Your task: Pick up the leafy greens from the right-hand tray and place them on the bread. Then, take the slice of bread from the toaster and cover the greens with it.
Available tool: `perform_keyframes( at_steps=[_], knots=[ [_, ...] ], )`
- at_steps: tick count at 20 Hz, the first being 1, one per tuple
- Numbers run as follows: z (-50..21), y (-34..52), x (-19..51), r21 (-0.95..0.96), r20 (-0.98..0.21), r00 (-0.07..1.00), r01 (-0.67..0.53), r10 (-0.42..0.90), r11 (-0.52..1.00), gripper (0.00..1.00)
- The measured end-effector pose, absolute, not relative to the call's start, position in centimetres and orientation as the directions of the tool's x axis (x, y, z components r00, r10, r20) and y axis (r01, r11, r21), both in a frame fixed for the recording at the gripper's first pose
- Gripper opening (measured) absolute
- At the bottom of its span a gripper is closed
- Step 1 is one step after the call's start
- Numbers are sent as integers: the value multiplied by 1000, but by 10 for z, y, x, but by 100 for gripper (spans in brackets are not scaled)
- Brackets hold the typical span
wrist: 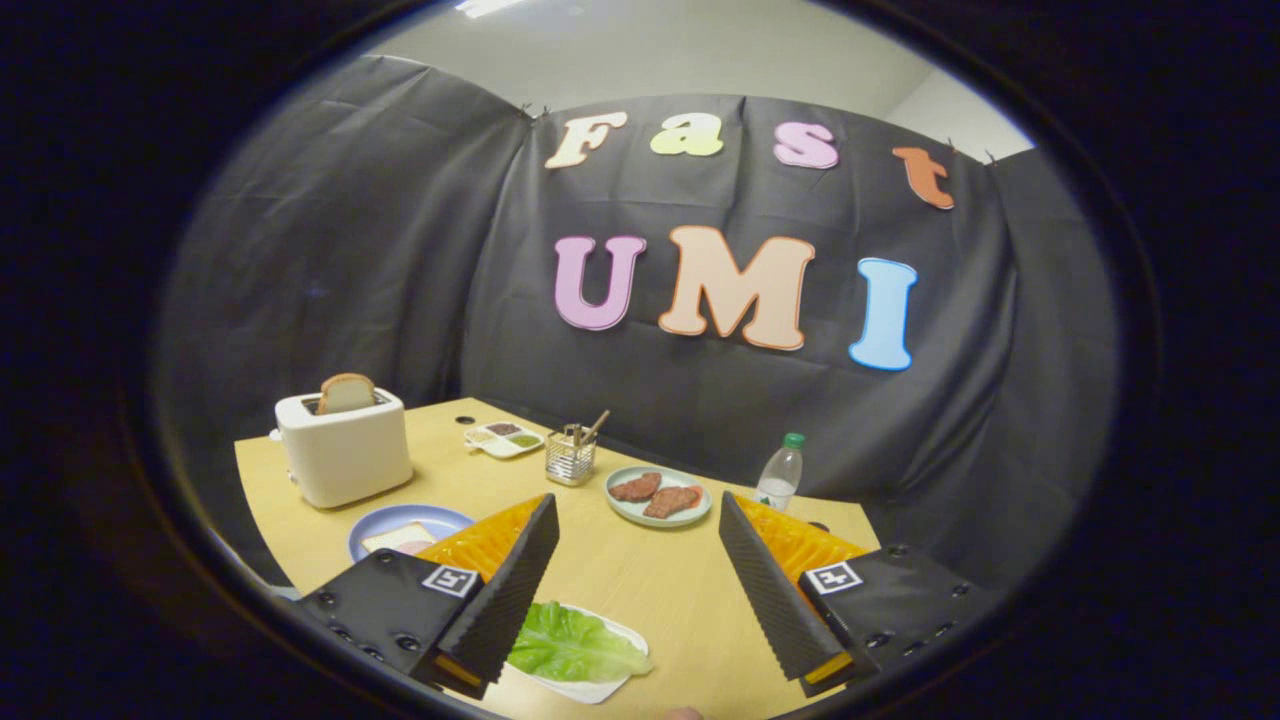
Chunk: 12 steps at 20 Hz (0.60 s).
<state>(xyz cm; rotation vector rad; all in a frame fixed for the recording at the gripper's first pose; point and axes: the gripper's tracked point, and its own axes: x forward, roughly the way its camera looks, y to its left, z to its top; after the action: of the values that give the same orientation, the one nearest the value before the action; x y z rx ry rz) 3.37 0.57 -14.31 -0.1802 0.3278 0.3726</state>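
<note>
We're hovering w/ the gripper [640, 590] spread wide, nothing between the fingers but bare table [640, 580]. The leafy greens [570, 645] lie on a white tray [600, 688] close in, just inside the left finger, which covers part of the leaf. We judge the wide spread is prep for straddling the leaf from above, though the greens sit off to the left of the gap, so we'd need to shift over first. The blue plate [400, 520] w/ the base bread [400, 538] sits just beyond the left finger, next to the toaster [343, 450]. That keeps the drop spot and the 2nd slice [346, 392] near each other, prob. on purpose. That slice stands up out of the slot, easy to pinch. Farther back: a plate w/ two meat pieces [657, 497], a wire utensil holder [571, 458], a small divided dish [503, 439], a water bottle [781, 472]. Hard to make out: how much of the base bread is behind the finger, what's in the divided dish, and the tray's near edge is cut off.
</note>
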Motion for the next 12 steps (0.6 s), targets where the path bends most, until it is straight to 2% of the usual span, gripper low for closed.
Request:
perform_keyframes(
  at_steps=[12],
  knots=[
    [-232, 13, 26, -140, -526, 746, -549, 407, 824, 100]
  ],
)
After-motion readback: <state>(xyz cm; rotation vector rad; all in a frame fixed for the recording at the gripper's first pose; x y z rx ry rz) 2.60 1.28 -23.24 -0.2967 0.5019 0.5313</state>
